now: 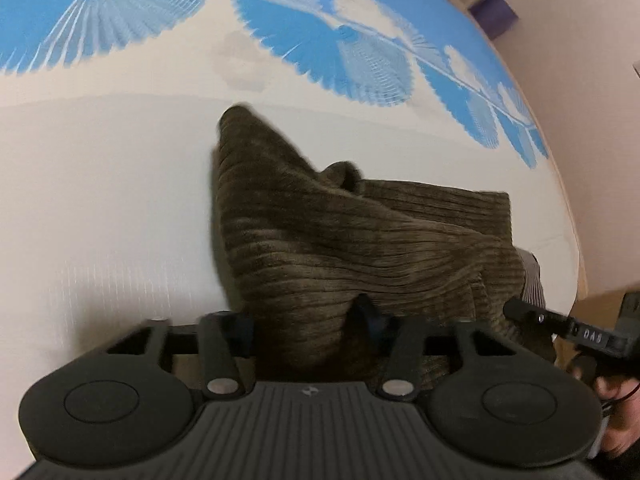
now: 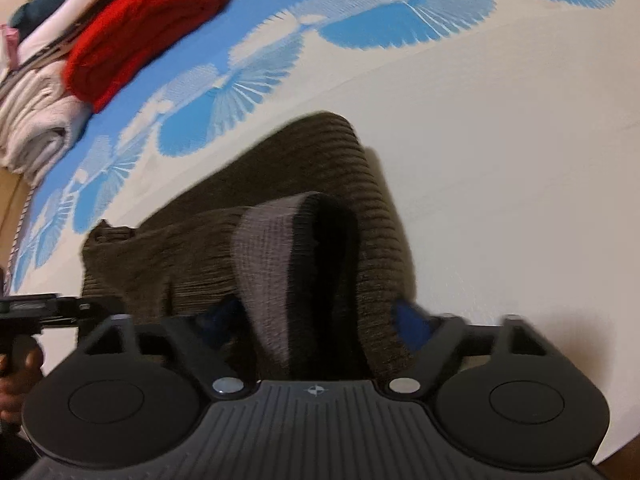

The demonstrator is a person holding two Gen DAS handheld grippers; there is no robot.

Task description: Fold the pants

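Brown corduroy pants [image 1: 360, 240], bunched on blue-and-white bed sheet [image 1: 100, 200]; cloth between pads of left tool [image 1: 308, 320] and right tool [image 2: 320, 316], grip undeterminable, apparently for lifting waist end into a fold.

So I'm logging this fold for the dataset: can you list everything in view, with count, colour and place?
pants: one pair, dark olive-brown ribbed, bunched on the bed, fabric between both grippers' jaws
grey lining: one patch, grey, inner side of the pants at the right gripper
bedsheet: one, cream with blue leaf print, under everything
red garment: one, red, folded, far corner of the bed
pale clothes: a stack, white and beige, beside the red garment
purple box: one, purple, off the bed by the wall
left gripper: black, blue pads
right gripper: black, blue pads
hand: one, on the left gripper's handle
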